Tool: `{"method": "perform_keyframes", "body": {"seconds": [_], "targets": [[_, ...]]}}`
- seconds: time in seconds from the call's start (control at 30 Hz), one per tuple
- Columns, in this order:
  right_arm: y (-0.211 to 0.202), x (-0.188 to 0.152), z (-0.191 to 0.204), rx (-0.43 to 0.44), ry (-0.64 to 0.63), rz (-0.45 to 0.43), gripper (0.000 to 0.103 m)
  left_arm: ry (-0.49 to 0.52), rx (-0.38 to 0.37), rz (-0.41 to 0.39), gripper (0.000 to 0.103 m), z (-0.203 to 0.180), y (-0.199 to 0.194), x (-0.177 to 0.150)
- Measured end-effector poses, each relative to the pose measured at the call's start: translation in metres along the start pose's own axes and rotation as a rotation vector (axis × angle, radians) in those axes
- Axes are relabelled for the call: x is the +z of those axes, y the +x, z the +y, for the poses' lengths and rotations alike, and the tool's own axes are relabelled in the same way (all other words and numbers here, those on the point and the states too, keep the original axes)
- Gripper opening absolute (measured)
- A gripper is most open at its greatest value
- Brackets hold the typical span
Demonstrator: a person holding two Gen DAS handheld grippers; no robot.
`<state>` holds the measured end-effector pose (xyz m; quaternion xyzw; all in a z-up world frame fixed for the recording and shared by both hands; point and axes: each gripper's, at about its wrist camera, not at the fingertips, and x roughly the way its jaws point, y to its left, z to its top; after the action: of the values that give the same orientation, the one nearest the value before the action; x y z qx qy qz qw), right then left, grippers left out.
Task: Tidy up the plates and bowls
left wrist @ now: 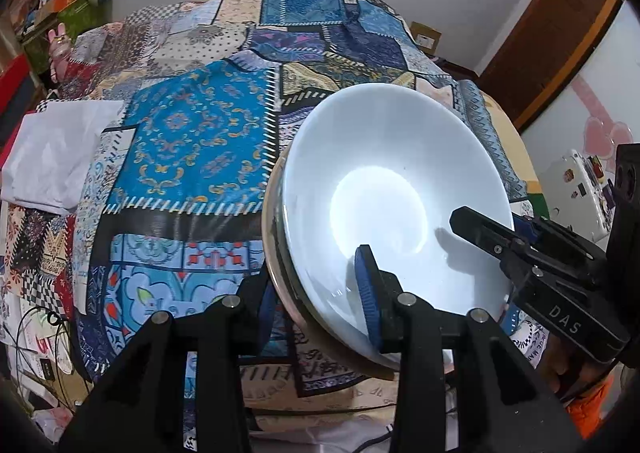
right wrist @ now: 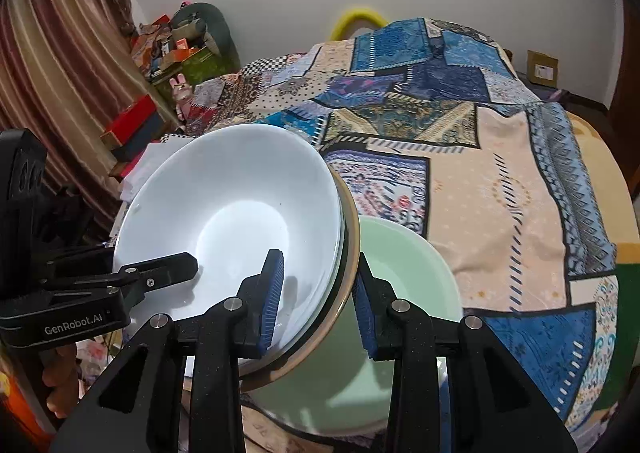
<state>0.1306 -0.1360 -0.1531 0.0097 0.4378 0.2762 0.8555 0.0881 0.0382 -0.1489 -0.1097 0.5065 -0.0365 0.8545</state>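
Beneath the tilted white bowl (right wrist: 232, 213) sits a green bowl (right wrist: 400, 293).

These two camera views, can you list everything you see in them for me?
White bowl: one, white, tilted, top of a nested stack with its rim between both grippers' fingers.
Tan-rimmed dish: one, tan edge, nested right under the white bowl.
Green bowl: one, pale green, on the cloth below the stack.
Patchwork cloth: one, blue and cream, covering the surface.
White sheet: one, white, on the cloth's left side.
Yellow loop: one, yellow, behind the cloth by the wall.
Curtain: one, brown striped, far left.
Left gripper: black, blue pads, straddling the stack's rim.
Right gripper: black, blue pads, straddling the opposite rim.
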Motion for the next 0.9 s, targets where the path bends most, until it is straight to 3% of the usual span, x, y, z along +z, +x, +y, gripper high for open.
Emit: {"method": "perform_keyframes", "body": {"seconds": [0.43,0.9], "targets": [[-0.002,-0.017,-0.025,-0.032,0.049,0.031,0.031,0.033,-0.014,0.042,0.037,-0.024,0.024,-0.004],[0.015,-0.028,-0.041,-0.037,0.083,0.077,0.031,0.029,-0.011,0.092,0.036,-0.026,0.054,-0.005]]}}
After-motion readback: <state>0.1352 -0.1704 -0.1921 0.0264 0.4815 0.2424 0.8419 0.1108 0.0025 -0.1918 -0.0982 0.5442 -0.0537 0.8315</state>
